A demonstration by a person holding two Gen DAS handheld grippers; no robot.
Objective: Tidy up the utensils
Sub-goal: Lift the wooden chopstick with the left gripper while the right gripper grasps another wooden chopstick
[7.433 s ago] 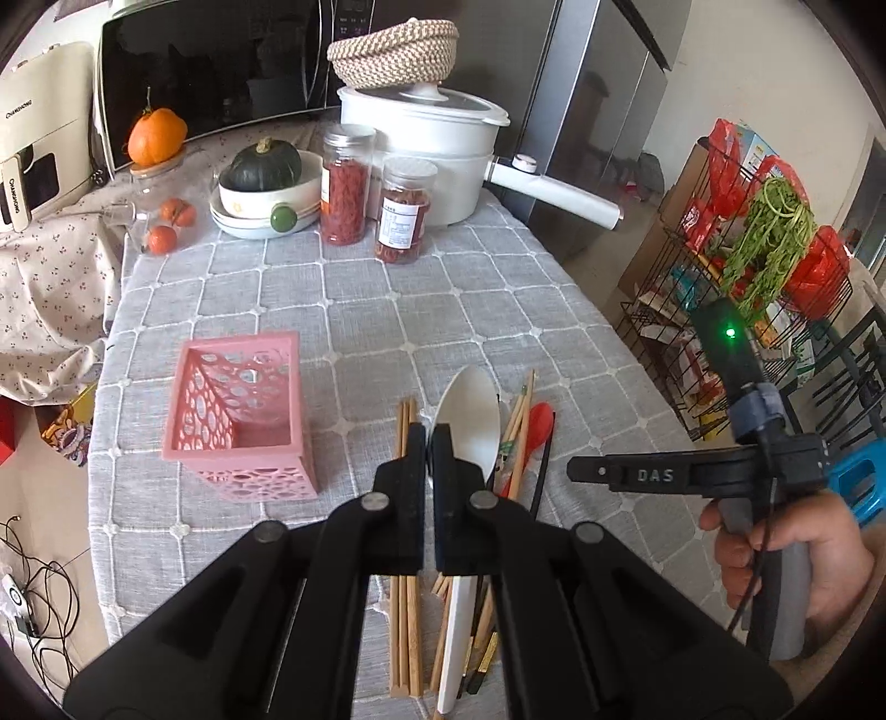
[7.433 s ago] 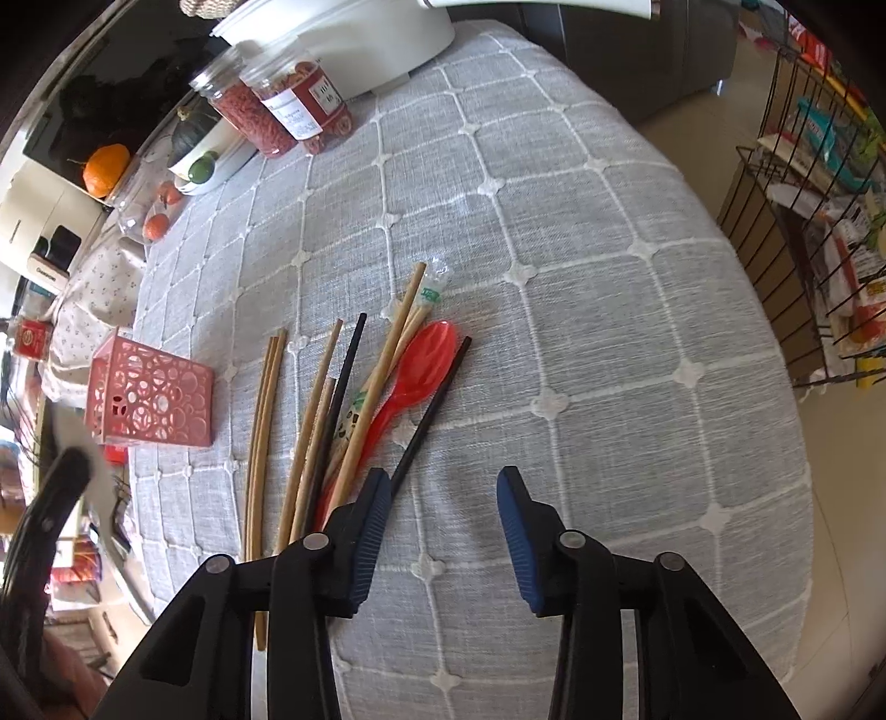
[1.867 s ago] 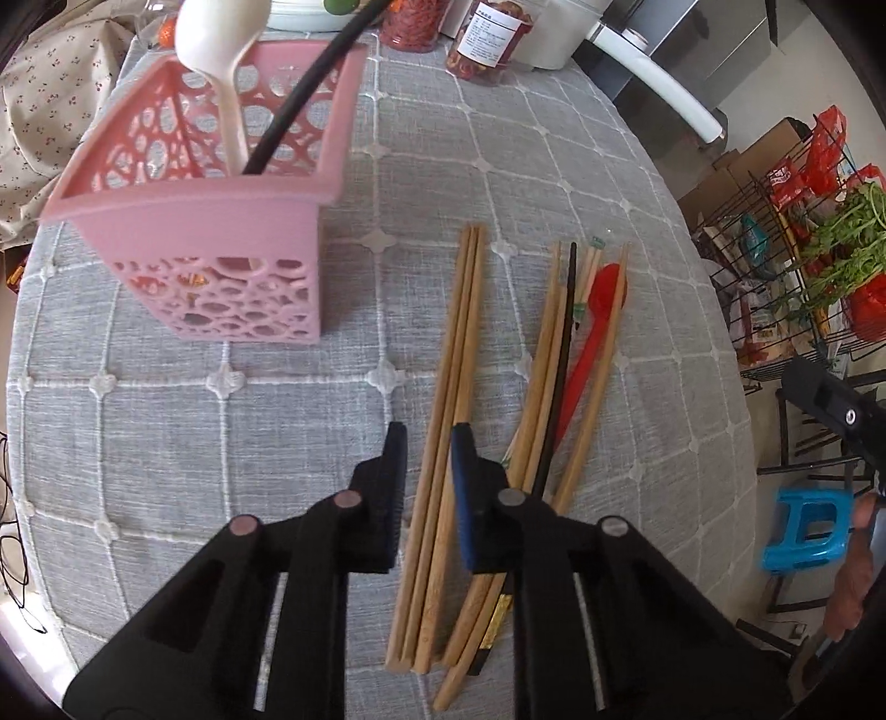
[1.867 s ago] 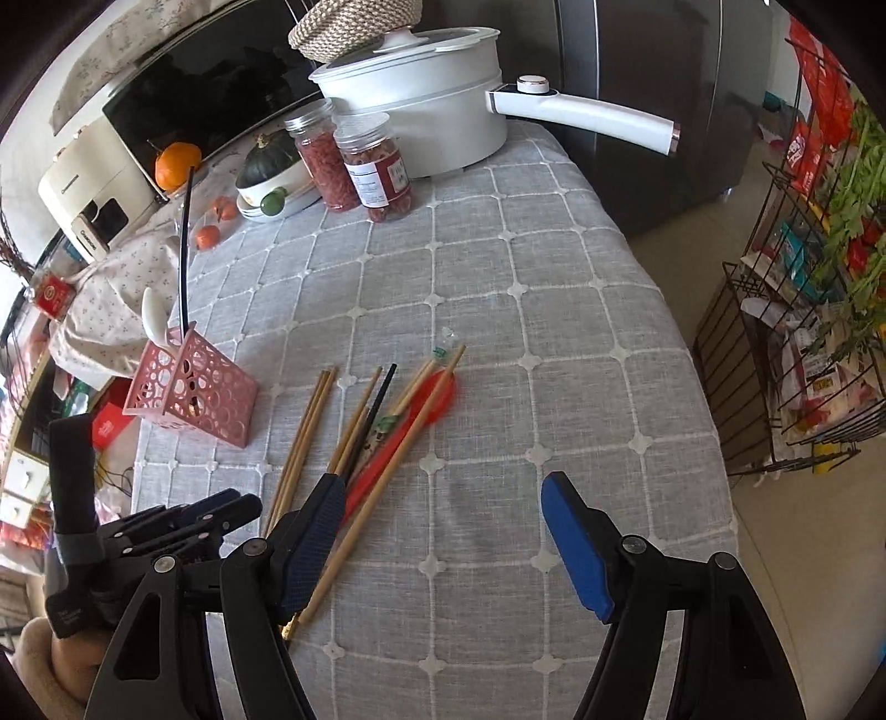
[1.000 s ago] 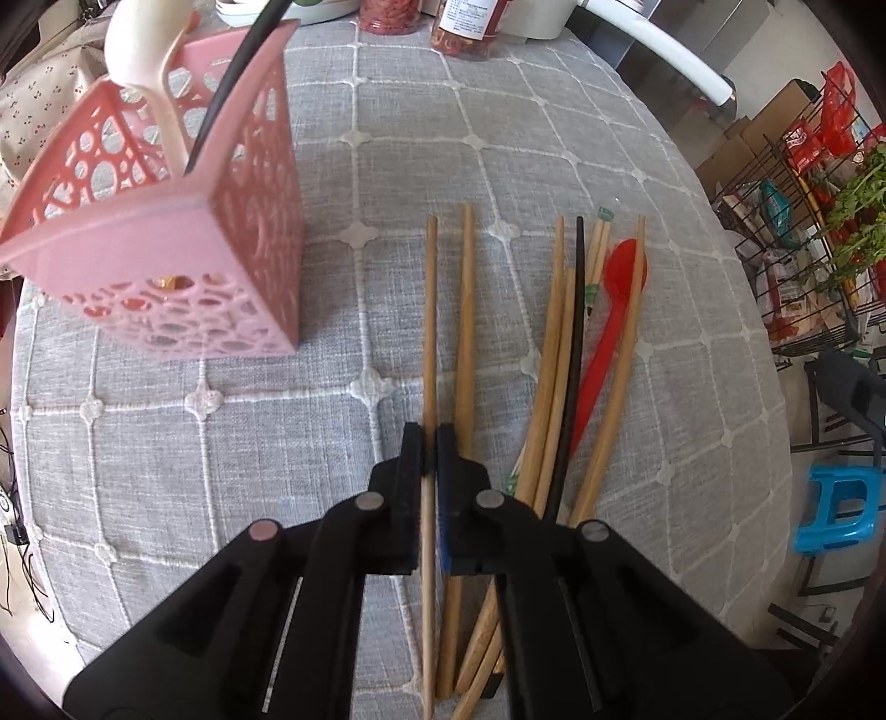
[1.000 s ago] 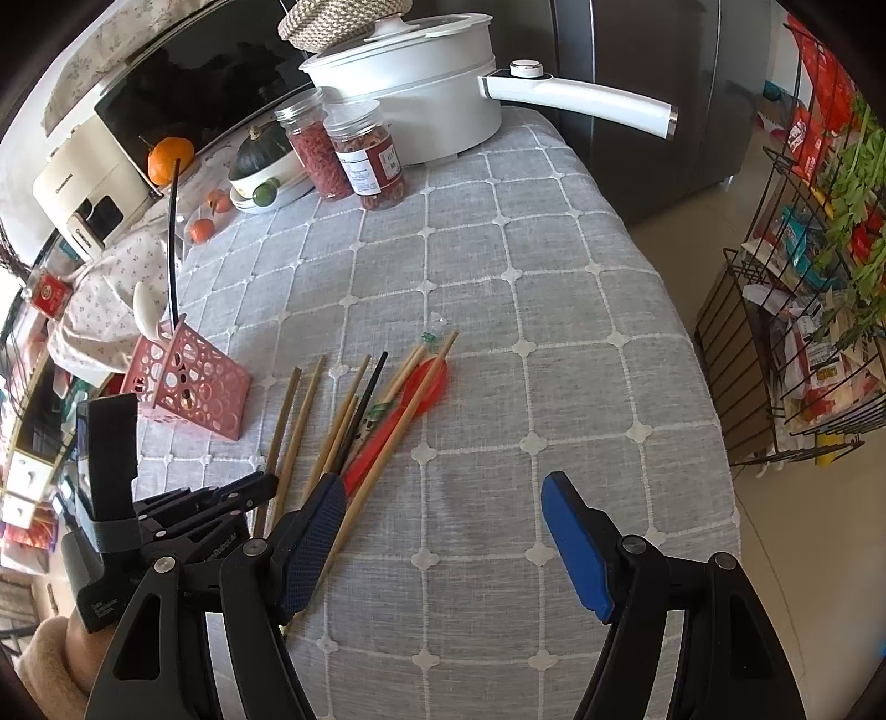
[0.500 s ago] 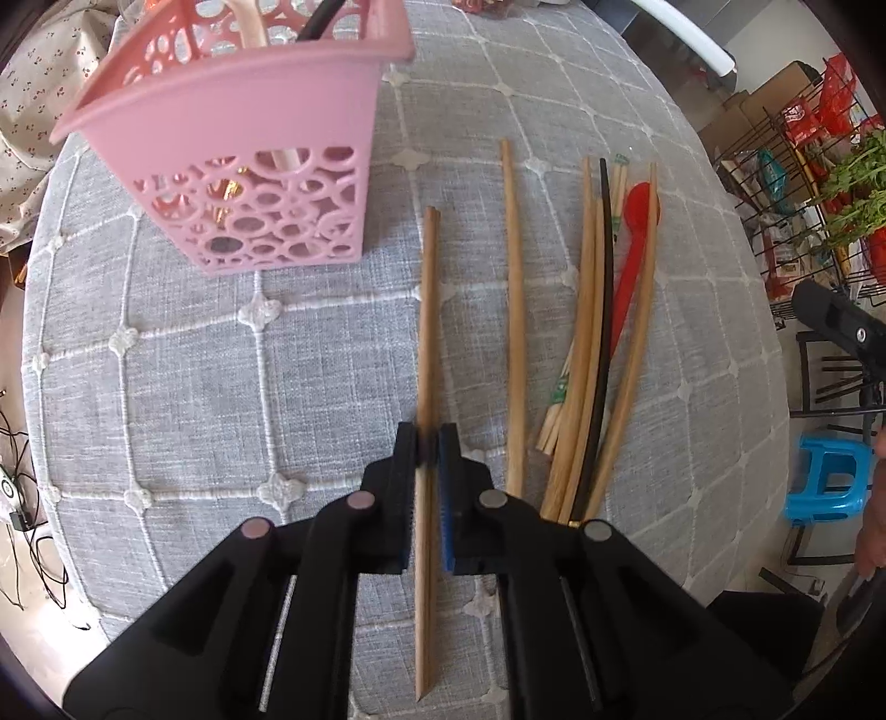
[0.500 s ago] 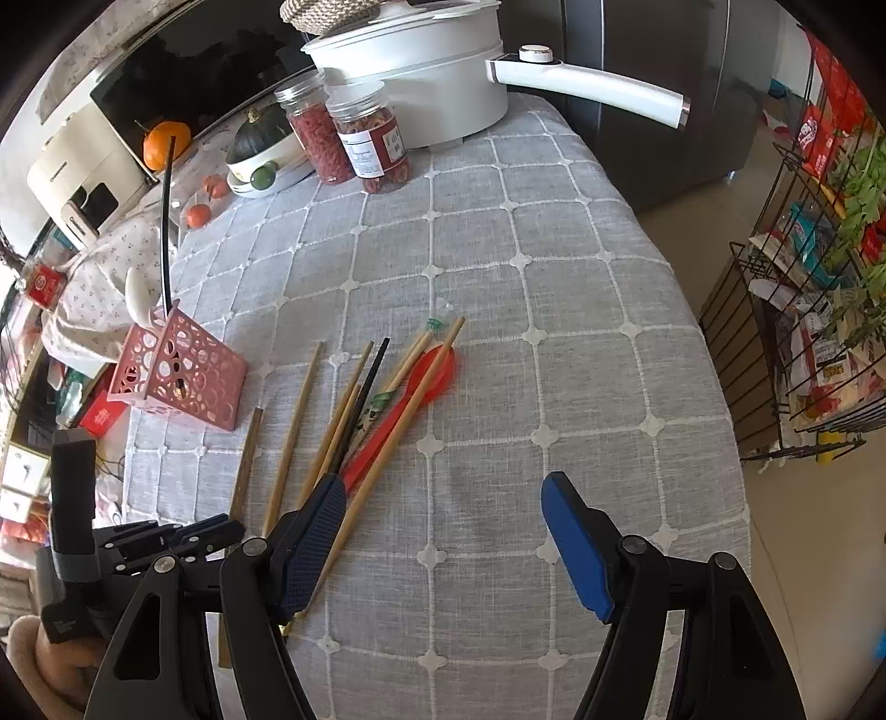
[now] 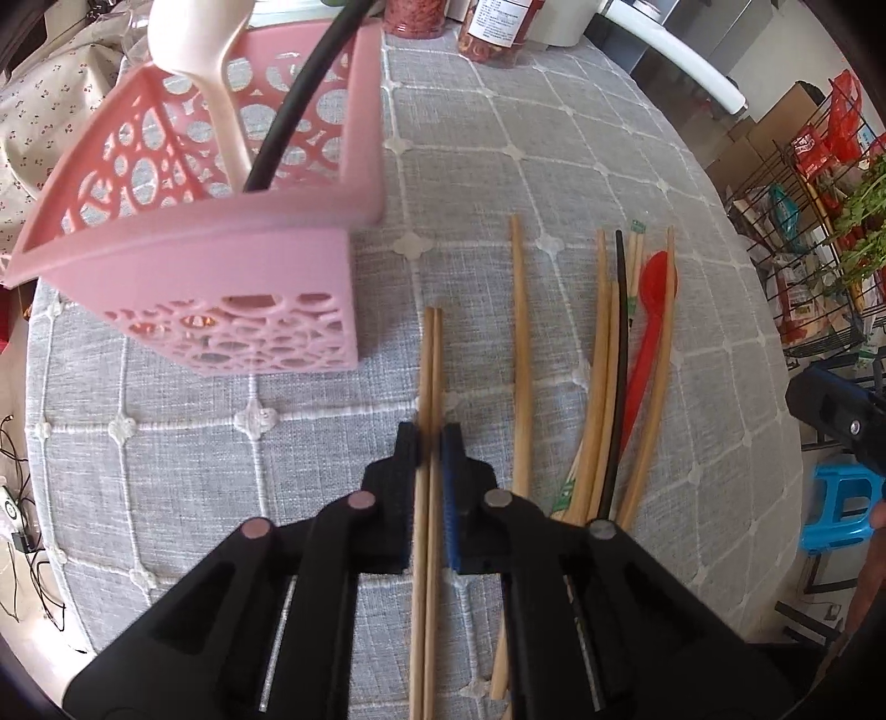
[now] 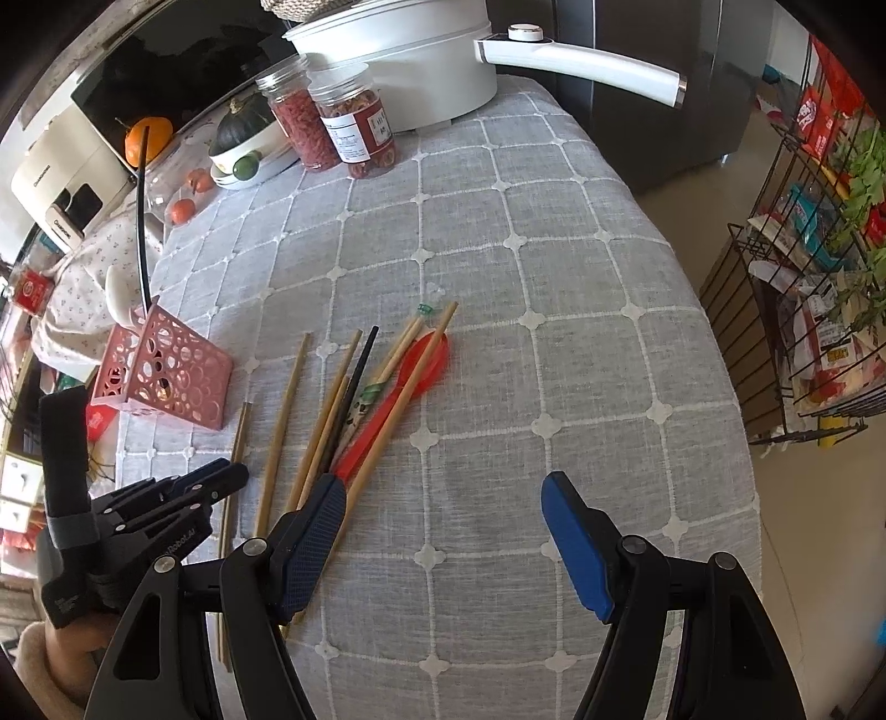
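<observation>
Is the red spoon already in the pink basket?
No, the red spoon lies on the tablecloth among chopsticks, right of the pink basket.

We see the left tool (image 9: 429,437) clamped on a pair of wooden chopsticks (image 9: 431,354). Pink basket (image 9: 232,266) far left holds a white spoon (image 9: 194,44) and a black chopstick (image 9: 299,99). Red spoon (image 9: 653,299) lies right on the worktop (image 9: 166,471) among loose chopsticks (image 9: 603,354).

I see a table under a grey checked cloth (image 10: 554,266). On it sit a pink basket (image 10: 166,382), loose chopsticks (image 10: 288,410), a red spoon (image 10: 410,376), two jars (image 10: 354,133) and a white pot (image 10: 410,61).
</observation>
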